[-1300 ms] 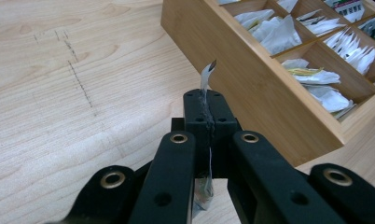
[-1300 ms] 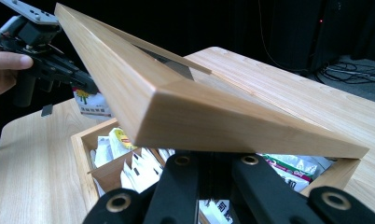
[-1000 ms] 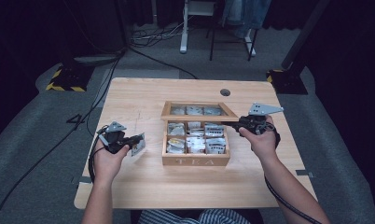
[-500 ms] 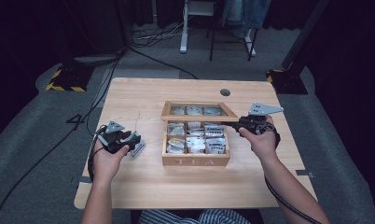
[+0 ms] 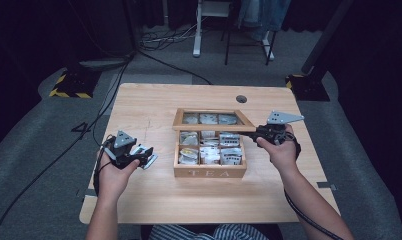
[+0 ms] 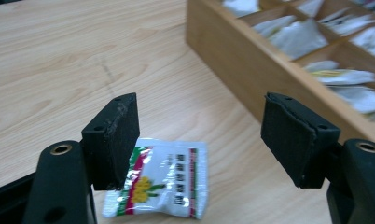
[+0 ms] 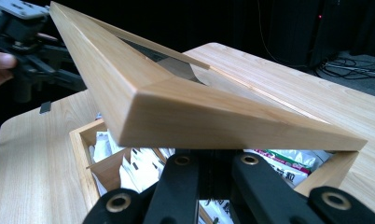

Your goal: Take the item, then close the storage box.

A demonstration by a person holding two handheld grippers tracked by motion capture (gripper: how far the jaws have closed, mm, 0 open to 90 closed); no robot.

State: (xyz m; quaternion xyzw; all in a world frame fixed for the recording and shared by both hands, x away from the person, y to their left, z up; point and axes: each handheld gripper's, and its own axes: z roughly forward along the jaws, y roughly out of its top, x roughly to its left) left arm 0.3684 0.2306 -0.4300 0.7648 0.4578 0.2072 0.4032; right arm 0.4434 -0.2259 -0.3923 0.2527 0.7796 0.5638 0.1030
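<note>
**A:** What is the left gripper (image 6: 202,140) doing right now?

**B:** Its jaws have just been opening. A tea sachet (image 6: 162,179) lies flat on the wooden table (image 6: 59,56) beneath them — silver, with a red and green band and a yellow flower. It sits low between the jaws, close against the left-hand pad (image 6: 113,137), but neither pad presses on it. A second ago the same gripper was clamped shut with the sachet pinched in it, so the packet has now been let go.

**B:** In the high view the sachet (image 5: 148,159) rests just past the jaw tips, on the bare table beside the tea box (image 5: 210,172) and apart from it.

**A:** And the right gripper (image 5: 259,132)?

**B:** Closed tight on the front edge of the box's glass-paned lid (image 7: 176,107), holding it tilted up — the wooden frame sits directly above the jaws, with the sachet-filled compartments (image 5: 209,150) open below. It has not shifted from the earlier pictures.

**A:** So where does that leave the work?

**B:** One sachet looks delivered out of the box. I would judge the left hand is free to lift away, while the right keeps the lid propped.
</note>
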